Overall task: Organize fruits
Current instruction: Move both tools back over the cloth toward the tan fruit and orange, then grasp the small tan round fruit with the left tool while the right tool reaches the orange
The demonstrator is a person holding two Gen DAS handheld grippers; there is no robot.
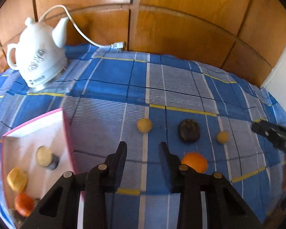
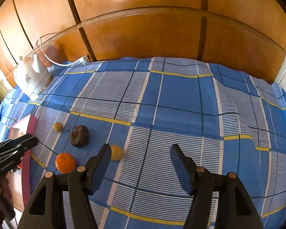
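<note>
Nearest the left wrist camera, the left claw [image 1: 143,145] hung above the checked blue cloth [image 1: 108,87] with its two black fingers parted and nothing between them. Just right of its right finger lay an orange [image 1: 195,161] on the cloth. Beyond that sat a dark brown fruit [image 1: 188,130], with a small yellow fruit [image 1: 222,137] to its right and another yellow fruit [image 1: 144,125] to its left, all apart from one another. To the left stood a pink-rimmed white tray [image 1: 33,123], holding a pale round fruit [image 1: 44,155], a yellow fruit piece [image 1: 17,179] and a second orange fruit [image 1: 23,204]; the tray's contents were blurred. A white kettle [image 1: 38,57] stood at the far left on the cloth, its white cord [image 1: 82,32] running to the wooden panelled wall [image 1: 181,28].

In the right wrist view, the right claw [image 2: 141,148] was spread wide and empty over the cloth, well right of the fruit. The orange [image 2: 65,162], the dark fruit [image 2: 79,135] and two yellow fruits [image 2: 116,152] [image 2: 58,126] lay to its left, the nearer yellow one partly hidden behind the claw's left finger. The left claw [image 2: 31,141] showed at the left edge, near the tray's pink rim [image 2: 26,164].
</note>
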